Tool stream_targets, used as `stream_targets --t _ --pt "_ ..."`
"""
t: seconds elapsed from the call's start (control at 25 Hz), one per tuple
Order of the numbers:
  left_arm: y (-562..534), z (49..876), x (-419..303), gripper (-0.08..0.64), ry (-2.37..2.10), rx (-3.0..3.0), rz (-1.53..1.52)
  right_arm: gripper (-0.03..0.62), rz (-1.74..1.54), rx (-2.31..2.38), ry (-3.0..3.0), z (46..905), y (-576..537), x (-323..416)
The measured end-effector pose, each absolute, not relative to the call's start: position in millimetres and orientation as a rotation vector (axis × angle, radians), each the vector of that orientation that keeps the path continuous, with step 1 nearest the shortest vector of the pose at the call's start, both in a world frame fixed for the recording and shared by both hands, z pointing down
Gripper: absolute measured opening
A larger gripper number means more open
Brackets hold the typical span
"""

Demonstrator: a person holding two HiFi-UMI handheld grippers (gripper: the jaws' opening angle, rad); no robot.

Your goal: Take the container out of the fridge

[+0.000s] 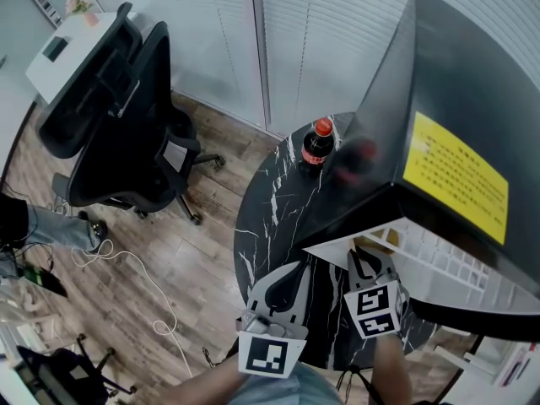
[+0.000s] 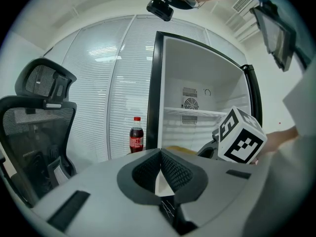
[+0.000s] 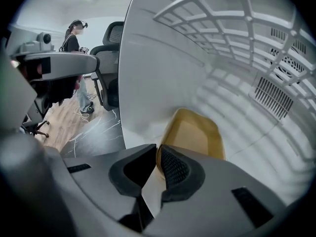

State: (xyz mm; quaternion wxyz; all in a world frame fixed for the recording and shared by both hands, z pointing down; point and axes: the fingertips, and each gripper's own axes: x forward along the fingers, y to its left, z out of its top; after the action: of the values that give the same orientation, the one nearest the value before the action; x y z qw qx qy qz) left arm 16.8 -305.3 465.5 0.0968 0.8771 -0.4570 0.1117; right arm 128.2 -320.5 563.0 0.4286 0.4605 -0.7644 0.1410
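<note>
A shallow yellow container (image 3: 195, 132) lies on the white floor of the open mini fridge (image 1: 439, 83); a sliver of the container (image 1: 384, 236) shows in the head view. My right gripper (image 3: 159, 154) reaches inside the fridge, its jaws shut on the container's near left rim. From above, the right gripper (image 1: 364, 256) is at the fridge opening. My left gripper (image 1: 297, 270) hovers over the black marble table (image 1: 270, 209) in front of the fridge, shut and holding nothing. In the left gripper view, the left gripper (image 2: 160, 168) faces the fridge interior, with the container (image 2: 180, 149) partly visible.
A cola bottle (image 1: 318, 142) stands on the table just left of the fridge. A wire shelf (image 3: 237, 14) hangs above the container. The fridge door (image 1: 472, 315) swings out to the right. A black office chair (image 1: 126, 116) and a cable (image 1: 126, 268) occupy the wooden floor at left.
</note>
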Motion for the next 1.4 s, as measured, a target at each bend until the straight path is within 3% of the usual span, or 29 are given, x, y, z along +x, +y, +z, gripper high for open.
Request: stream_targets --t 1.4 --pt "-297 457 14 0.014 -1.359 2.633 0.328 0.039 0.306 1.178 -1.951 544 -306 121"
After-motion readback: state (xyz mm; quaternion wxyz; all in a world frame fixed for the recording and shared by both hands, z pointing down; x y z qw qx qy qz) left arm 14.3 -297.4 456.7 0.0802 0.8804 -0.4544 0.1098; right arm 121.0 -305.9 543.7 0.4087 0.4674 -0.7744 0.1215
